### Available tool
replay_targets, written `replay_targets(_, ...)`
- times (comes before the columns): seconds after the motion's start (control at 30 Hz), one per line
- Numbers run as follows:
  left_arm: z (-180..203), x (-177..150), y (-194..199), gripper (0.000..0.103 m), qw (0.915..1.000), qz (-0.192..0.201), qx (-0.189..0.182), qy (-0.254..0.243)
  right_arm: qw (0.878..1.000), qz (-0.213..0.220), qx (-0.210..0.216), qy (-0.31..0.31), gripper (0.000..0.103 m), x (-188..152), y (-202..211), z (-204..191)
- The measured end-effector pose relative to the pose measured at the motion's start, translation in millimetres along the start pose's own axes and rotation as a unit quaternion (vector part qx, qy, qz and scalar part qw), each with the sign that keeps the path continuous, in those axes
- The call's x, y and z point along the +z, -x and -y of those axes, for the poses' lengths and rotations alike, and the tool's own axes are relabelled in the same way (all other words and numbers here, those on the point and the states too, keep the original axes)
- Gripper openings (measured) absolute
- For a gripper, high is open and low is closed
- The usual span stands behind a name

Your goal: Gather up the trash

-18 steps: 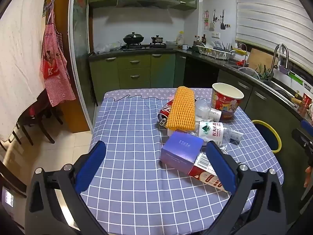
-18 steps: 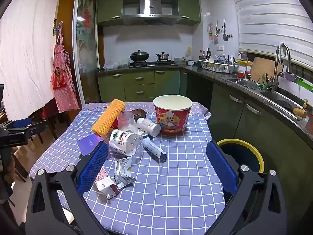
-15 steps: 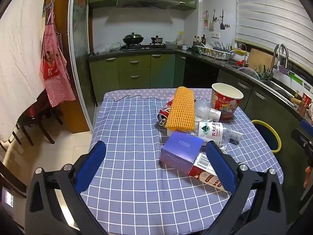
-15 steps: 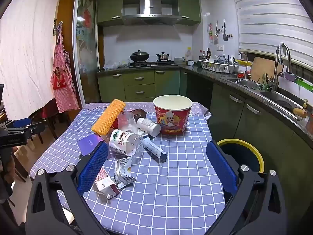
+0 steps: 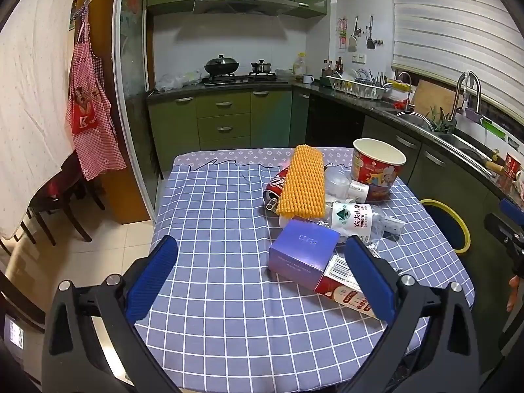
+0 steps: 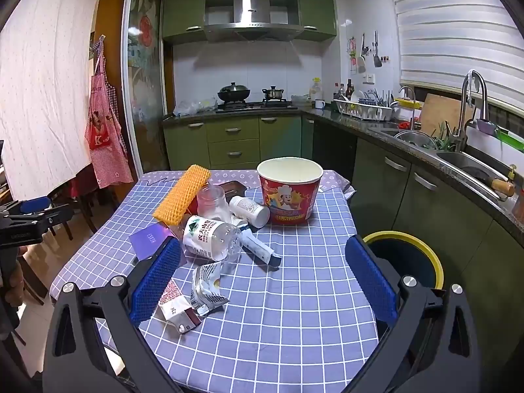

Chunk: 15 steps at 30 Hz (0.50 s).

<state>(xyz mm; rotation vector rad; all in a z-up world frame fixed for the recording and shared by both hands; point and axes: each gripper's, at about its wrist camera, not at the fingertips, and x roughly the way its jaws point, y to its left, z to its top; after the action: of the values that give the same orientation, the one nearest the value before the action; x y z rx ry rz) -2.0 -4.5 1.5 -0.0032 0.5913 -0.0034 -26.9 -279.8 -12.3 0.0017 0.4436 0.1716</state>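
Trash lies in a pile on the checked table: a purple box, a red carton, a crushed water bottle, an orange foam net, a red can and a red paper bucket. In the right wrist view I see the bucket, the bottle, a small white bottle, a tube and a silver wrapper. My left gripper is open and empty near the table's front edge. My right gripper is open and empty above the table, short of the pile.
A dark bin with a yellow rim stands on the floor right of the table, also in the left wrist view. Green cabinets and a counter with a sink run along the right. Chairs stand at the left.
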Motion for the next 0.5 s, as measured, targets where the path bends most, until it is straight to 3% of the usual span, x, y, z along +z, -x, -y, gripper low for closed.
replay_targets(0.5,-0.3,-0.1,1.8,0.097,1.0000,0.001,-0.004,0.000,1.000,-0.001,-0.001,0.000,0.099,0.1,-3.5,-1.5)
